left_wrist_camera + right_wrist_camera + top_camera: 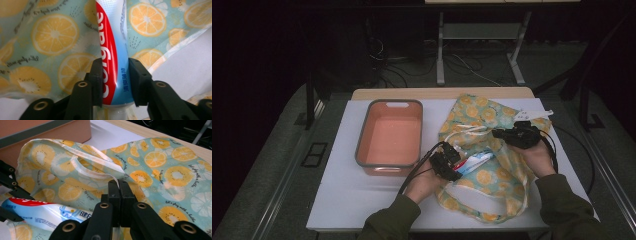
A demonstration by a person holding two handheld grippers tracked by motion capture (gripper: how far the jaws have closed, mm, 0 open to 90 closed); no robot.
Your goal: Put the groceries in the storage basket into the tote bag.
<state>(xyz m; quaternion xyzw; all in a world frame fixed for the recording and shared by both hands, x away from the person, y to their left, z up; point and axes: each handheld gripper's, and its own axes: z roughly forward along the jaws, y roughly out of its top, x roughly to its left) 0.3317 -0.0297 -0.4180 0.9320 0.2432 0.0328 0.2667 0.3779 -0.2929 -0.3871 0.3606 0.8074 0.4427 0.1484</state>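
On the tabletop, high view: a fruit-print bag [492, 150] lies at the right half; an empty orange tray [389, 137] stands near the left edge. The left gripper [451, 165] holds a toothpaste tube [474, 161] at the bag's left side.
Left gripper view: both jaws press the toothpaste tube [113, 50] near its cap end; the bag [50, 37] lies behind.
Right gripper view: the right gripper [118, 187] is closed on the bag's white-edged rim [100, 157], lifting it.
Progress: as I judge, the tube is only at the opening, not fully inside; pushing in and releasing remain.
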